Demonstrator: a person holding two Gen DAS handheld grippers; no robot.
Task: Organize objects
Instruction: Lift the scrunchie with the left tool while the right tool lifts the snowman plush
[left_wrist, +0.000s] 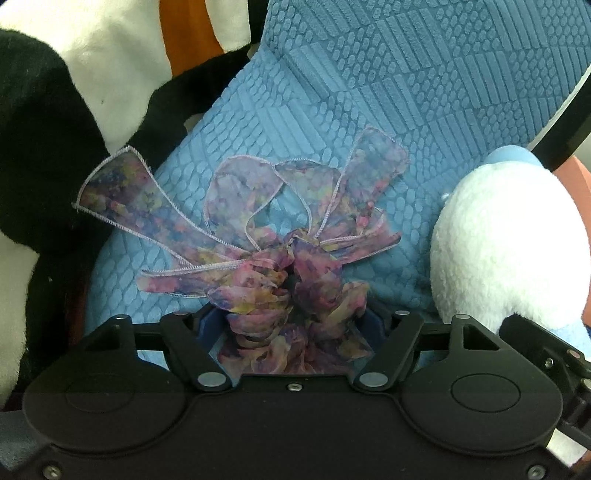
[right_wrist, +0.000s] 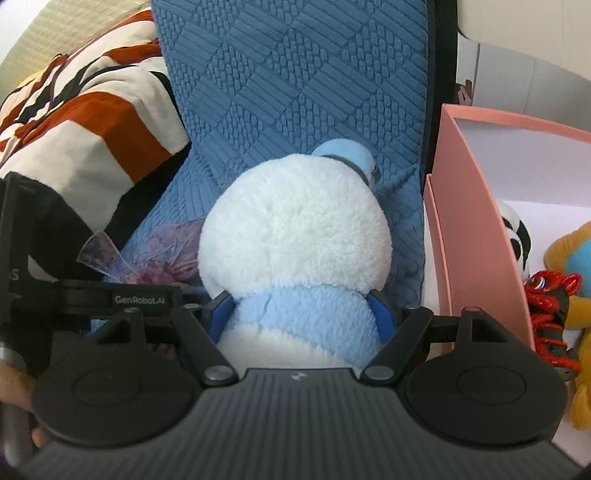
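Clamped in the right gripper (right_wrist: 301, 314), a white plush (right_wrist: 295, 229) was held beside the pink box (right_wrist: 476, 221); the left gripper (left_wrist: 291, 321) pinched a floral scrunchie (left_wrist: 291, 288), whose loose ribbons might have snagged.

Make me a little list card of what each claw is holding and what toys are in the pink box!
left claw: shut on the flowery ribbon scrunchie
right claw: shut on the white and blue plush toy
behind both: blue textured cushion
beside the cushion: orange, white and black striped plush
pink box: open, to the right of the plush toy
inside the box: a black and white plush, an orange plush, a red spiky toy
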